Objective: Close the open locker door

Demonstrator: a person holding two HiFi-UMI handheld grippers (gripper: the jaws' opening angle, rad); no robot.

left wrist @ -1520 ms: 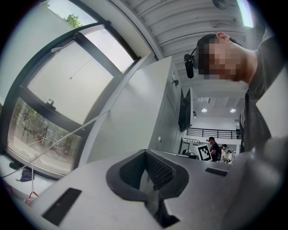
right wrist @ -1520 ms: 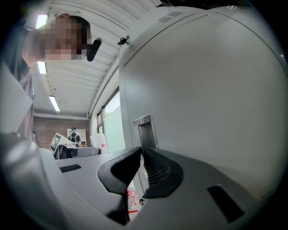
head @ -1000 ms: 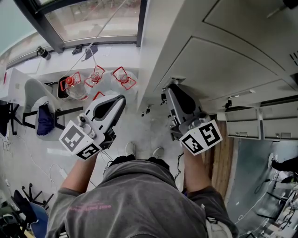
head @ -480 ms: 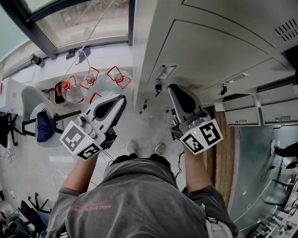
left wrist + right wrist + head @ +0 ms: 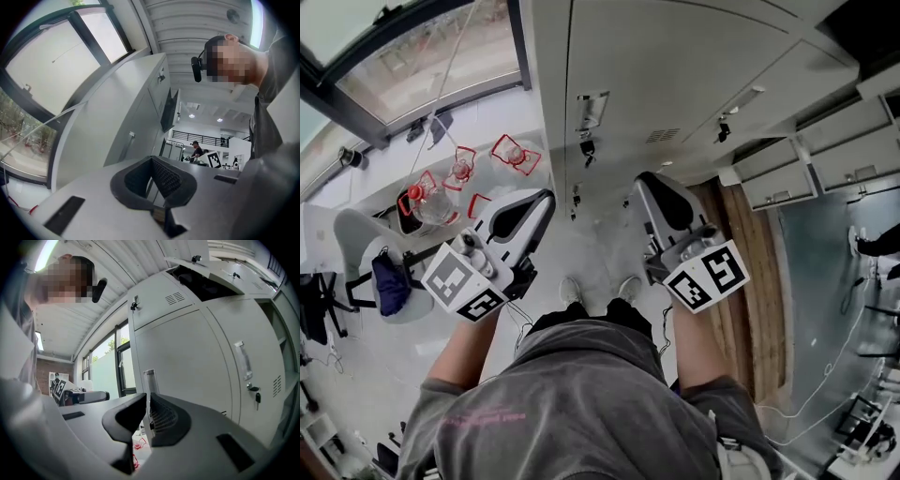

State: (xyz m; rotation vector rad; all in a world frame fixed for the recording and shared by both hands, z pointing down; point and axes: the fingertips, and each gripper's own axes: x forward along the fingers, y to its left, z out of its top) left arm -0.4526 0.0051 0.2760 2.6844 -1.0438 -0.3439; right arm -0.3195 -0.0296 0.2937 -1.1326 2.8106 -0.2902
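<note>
Since the earlier frames we've turned: the locker bank (image 5: 675,84) has slid from the far right to straight ahead in the head view. The window (image 5: 403,66) and the water bottles (image 5: 427,202) on the floor have drifted left, and both hand-held grippers swept along level with us. The left hand-held gripper (image 5: 544,199) has its jaws together, tips meeting, nothing between them. The right hand-held gripper (image 5: 645,180) is closed down to a sliver and is also empty. The open locker door (image 5: 218,272) is in the upper row, up and right of the right hand-held gripper in its own view. It is swung out toward us off a dark compartment (image 5: 201,287), and both grippers are lower and well apart from it. The left gripper view shows a dark panel jutting from the far upper lockers, maybe the same door edge-on, we can't be sure. Handling, our judgement: thin painted sheet metal, light, stiff, free-swinging on its hinge, with a smooth face that pads would slip on if we pinched it. No grasp needed. We'd push flat on the outer face near the free edge, far from the hinge, using the closed jaws as a blunt tip. Risk we see: a hard shove bounces it back off the frame, so press steadily till it seats.
</note>
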